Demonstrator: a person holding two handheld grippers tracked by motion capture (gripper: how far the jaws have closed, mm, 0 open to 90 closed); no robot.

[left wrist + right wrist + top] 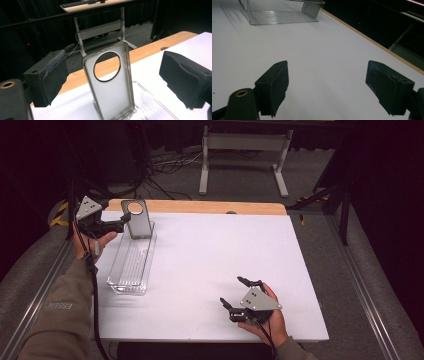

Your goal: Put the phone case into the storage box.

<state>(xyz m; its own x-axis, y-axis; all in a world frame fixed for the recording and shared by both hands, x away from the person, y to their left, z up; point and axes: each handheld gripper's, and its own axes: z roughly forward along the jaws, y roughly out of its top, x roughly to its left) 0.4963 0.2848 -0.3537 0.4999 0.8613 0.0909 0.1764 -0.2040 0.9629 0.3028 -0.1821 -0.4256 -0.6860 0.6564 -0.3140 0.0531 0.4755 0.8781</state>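
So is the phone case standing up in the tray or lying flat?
Standing: the phone case leans upright at the clear tray's far end, between the open left claw.

Phone case (137, 219) upright in clear tray (131, 265) blocks the left; white table (215, 255) open elsewhere.

Phone case (112, 97): silver-grey back, paler translucent rim, round cutout showing tan wood behind.
Bin (131, 265): clear plastic, fine ribbed lines along floor, white glints on edges.
Counter (215, 265): plain white top, no pattern; tan wooden strip along far edge.
Left gripper (117, 226): black, black fabric pads, light grey plate with dark dots.
Right gripper (236, 294): black, same grey dotted plate; brass-coloured ring near jaw base in right gripper view.
Sleeve (60, 315): grey-olive, faint pale lettering.
Floor (240, 175): grey.
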